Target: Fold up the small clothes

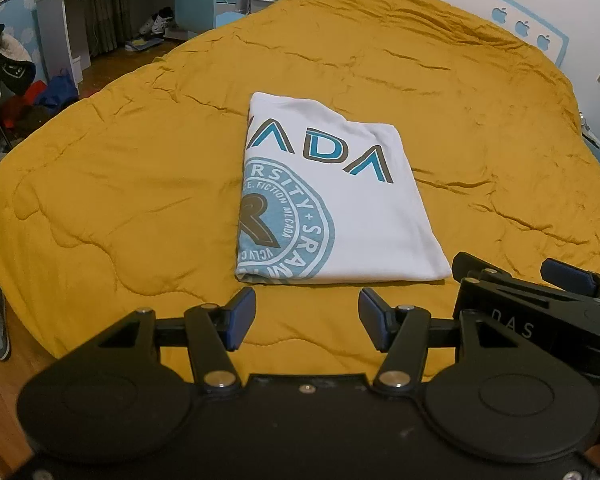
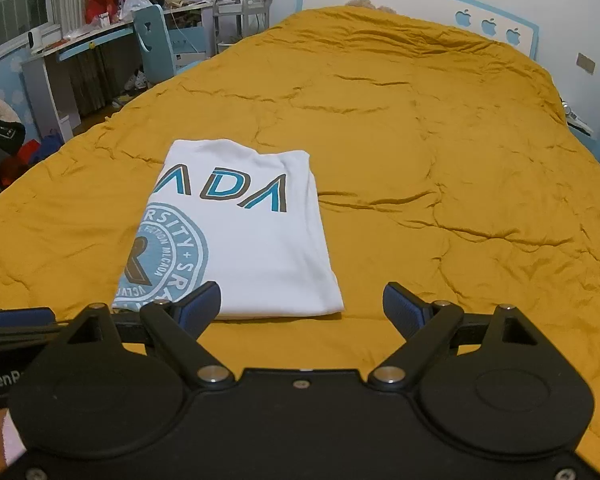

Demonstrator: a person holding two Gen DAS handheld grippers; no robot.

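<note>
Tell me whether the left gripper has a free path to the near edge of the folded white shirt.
Probably yes: the left gripper is open, right before the folded white shirt, with only bare yellow quilt between.

Each matte-black hand-held gripper [image 1: 307, 320] [image 2: 302, 308] has 2 blue-padded fingers [image 1: 242, 314], silver screws and round covers.

**Readable print and markings**

On the folded white T-shirt [image 1: 332, 204]: "ADA" in large teal letters, plus a round seal reading "RSITY", "FICTION", "SRA". On the right gripper [image 1: 518, 276] body: "DAS". On the left gripper [image 2: 4, 322] body: "GenR", cut off.
</note>
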